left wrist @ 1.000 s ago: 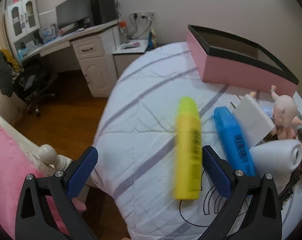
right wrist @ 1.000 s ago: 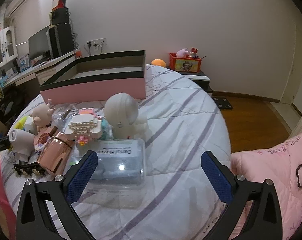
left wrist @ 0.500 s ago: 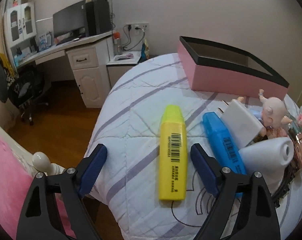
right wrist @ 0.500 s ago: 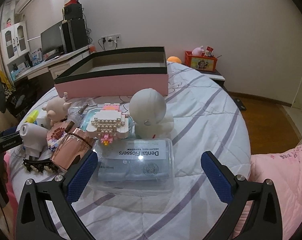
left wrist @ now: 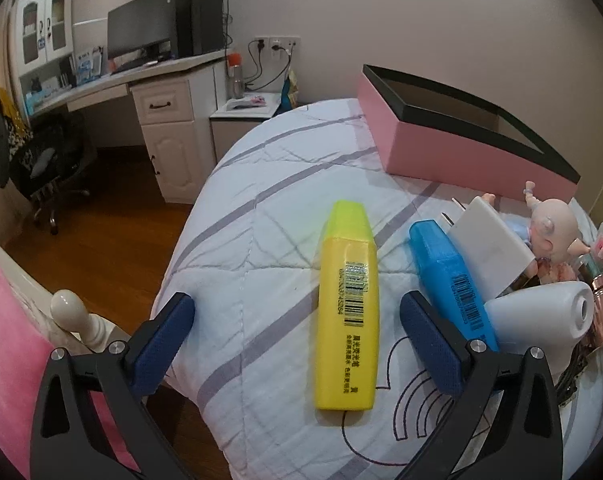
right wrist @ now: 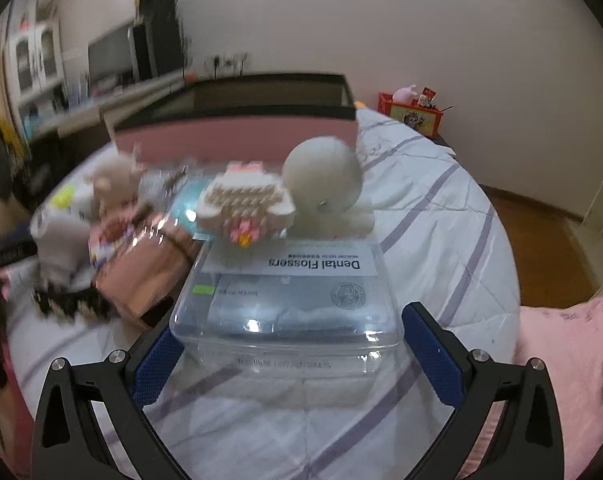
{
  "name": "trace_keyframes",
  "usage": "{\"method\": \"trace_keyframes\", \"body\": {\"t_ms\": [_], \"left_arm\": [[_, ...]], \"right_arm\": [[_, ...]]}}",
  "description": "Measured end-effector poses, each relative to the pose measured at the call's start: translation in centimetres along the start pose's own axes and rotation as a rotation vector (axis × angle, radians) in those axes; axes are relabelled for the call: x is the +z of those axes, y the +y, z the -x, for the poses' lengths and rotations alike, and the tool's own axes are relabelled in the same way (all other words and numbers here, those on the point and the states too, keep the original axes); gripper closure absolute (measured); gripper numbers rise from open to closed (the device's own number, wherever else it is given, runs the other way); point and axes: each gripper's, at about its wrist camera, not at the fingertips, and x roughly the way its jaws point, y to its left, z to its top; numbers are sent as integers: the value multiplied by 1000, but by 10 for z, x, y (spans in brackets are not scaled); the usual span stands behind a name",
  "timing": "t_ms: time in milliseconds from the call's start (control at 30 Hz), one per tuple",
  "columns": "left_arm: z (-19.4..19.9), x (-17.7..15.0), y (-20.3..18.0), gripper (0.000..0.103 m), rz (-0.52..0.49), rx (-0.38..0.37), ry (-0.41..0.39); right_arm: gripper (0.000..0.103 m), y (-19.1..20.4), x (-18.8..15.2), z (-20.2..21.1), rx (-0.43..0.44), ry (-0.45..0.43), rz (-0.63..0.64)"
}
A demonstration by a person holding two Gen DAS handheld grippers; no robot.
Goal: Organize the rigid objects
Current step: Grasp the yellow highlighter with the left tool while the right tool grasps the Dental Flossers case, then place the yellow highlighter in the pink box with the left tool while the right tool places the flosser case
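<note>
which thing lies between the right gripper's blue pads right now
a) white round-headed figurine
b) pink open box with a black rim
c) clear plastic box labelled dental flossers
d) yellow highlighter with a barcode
c: in the right wrist view the clear plastic box labelled Dental Flossers sits between the blue pads of the right gripper, with a visible gap at the right-hand pad.

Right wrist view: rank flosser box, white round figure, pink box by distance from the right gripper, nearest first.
1. Flosser box: between the open fingers of the right gripper, no grip visible.
2. White round figure: just behind the flosser box, slightly right of centre.
3. Pink box: farthest, at the back of the bed, open top.
</note>
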Motion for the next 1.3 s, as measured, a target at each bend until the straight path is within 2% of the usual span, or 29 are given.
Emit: {"method": "trace_keyframes", "body": {"t_ms": [33,67,100,167,200,267,367,400,433,467,567,633,933,1067,1167,1300], "left_arm": [[1,0,-1,3,-3,3,-5],[3,0,-1,9,-9,14,-16],[5,0,-2,20,-14,24,-30],[8,1,-2,29,-24,26,-35],[8,2,-2,38,-29,24,-36],[10,3,-5,47,-48,37,-40],[12,4,-14,66,-95,44,-51],[13,4,-17,74,-114,46,-62],[12,3,-20,76,-127,32,-60],[9,3,-22,76,-133,21,-32],[6,7,-22,77,-121,11,-20],[5,9,-17,77,-94,-19,-20],[10,16,-29,77,-98,-95,-28],[15,26,-40,77,-119,-111,-53],[22,40,-49,77,-122,-163,-67],[32,64,-69,77,-186,-161,-122]], "right_arm": [[0,-2,1,-1,-5,0,2],[0,-3,2,0,-2,-7,5],[0,-6,2,0,9,-15,2],[0,-10,3,0,24,-9,-13],[0,-12,3,0,28,-11,-18],[3,-13,3,-1,33,-8,-17],[4,-16,3,-3,37,-1,-20],[8,-16,3,-3,42,-3,-19],[10,-17,2,-3,40,-1,-21],[10,-18,2,-3,44,1,-24],[10,-20,3,-3,53,2,-24],[10,-21,3,-2,57,-3,-24],[10,-34,13,19,74,-62,-49],[10,-39,27,27,64,-90,-46],[10,-41,42,31,64,-113,-41],[10,-40,72,24,74,-143,-15]]}}
